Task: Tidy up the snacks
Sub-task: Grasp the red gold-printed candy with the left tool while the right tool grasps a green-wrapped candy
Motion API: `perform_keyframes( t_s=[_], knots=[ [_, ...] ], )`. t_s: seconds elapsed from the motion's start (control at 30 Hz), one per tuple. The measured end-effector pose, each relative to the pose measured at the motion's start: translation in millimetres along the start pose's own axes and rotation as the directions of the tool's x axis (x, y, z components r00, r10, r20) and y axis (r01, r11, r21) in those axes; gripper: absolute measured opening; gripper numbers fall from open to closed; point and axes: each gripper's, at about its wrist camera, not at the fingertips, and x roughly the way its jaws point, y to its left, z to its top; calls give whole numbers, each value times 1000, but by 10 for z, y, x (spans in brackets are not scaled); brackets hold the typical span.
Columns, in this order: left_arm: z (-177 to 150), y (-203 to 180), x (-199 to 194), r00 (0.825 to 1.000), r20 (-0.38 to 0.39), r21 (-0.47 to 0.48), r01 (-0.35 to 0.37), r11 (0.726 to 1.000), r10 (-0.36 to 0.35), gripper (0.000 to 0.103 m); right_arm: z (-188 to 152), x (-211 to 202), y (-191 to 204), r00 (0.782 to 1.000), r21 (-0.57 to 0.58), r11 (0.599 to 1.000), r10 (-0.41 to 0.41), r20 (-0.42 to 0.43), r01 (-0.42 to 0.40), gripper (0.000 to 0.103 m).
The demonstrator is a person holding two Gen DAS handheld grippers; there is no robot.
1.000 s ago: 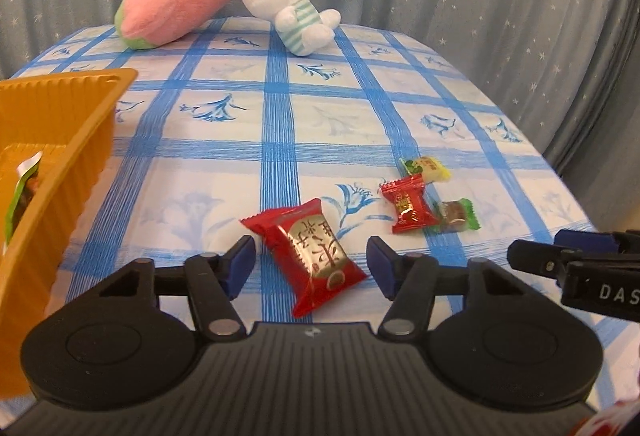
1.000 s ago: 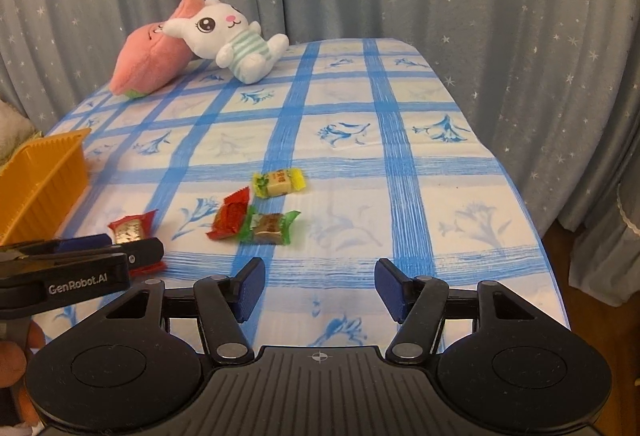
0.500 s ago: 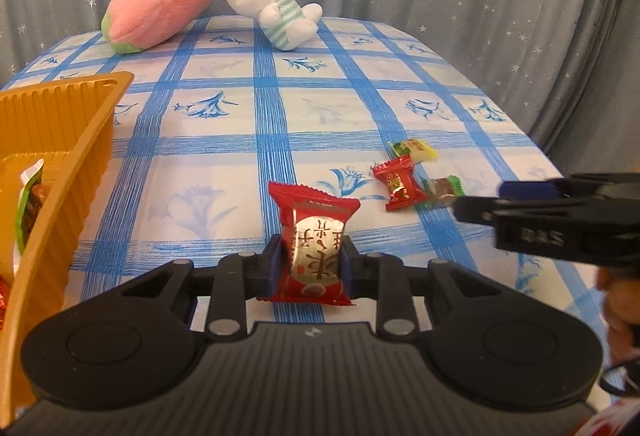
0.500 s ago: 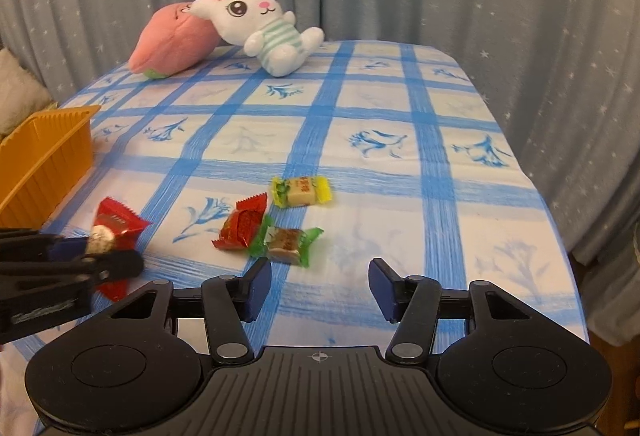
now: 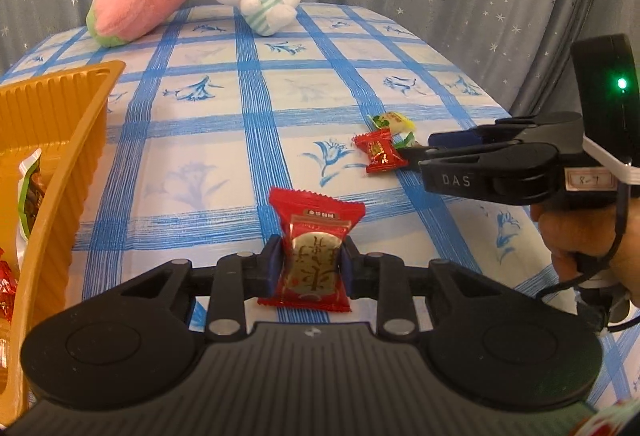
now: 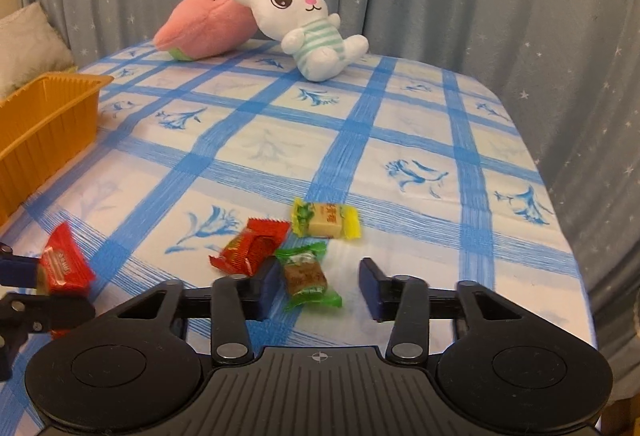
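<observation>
Snack pinched on left, right jaws closing round green candy

Left gripper (image 5: 310, 268) has its jaws pinching a red snack packet (image 5: 314, 248) upright between the blue pads, lifted clear of the blue-checked tablecloth (image 5: 256, 139). Left wrist view shows the orange tray (image 5: 60, 139) close at the left edge w/ wrapped snacks inside; right wrist view shows only the tray's outer wall (image 6: 44, 123), contents hidden.

Right gripper (image 6: 319, 286) sits low over the cloth, jaws closing, w/ a green-wrapped candy (image 6: 306, 276) between the pads. Left pad is near the wrapper, right pad still apart from it; no squeeze visible yet. In the left wrist view the candy is mostly hidden behind the right gripper's black fingers (image 5: 492, 155), only a green tip showing.

Just beside it lie 2 more: a small red candy (image 6: 254, 246) touching the green one, and a yellow-green candy (image 6: 326, 222) just behind.

At the far end, a white bunny plush (image 6: 308, 27) leans on a pink plush (image 6: 208, 25). A hand (image 5: 580, 236) grips the right tool's handle, seen from the left cam only.
</observation>
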Motion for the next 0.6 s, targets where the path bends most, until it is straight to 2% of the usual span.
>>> perform_keyframes(
  t_s=[0.1,0.2,0.37,0.43,0.5,0.6],
  knots=[
    [-19,-14,9,1000,10,15,-9,1000,9,37,1,-19,24,1000,0,1000,18,-5,-18,23],
    [-40,-56,-3,999,33,53,-36,998,34,45,7,-43,57,1000,15,1000,5,-24,-5,21],
    [-47,-108,52,998,37,103,-52,993,48,45,3,-127,33,999,79,997,-5,-39,8,21],
    [-51,-118,78,998,36,119,-59,991,55,41,-7,-166,10,999,106,994,-5,-42,9,21],
    [-59,-123,83,998,29,131,-63,989,60,29,-22,-203,1,999,123,992,-7,-44,13,21],
    [-71,-120,14,998,31,132,-63,989,59,26,-55,-249,-2,998,150,989,-7,-55,16,21]
  ],
)
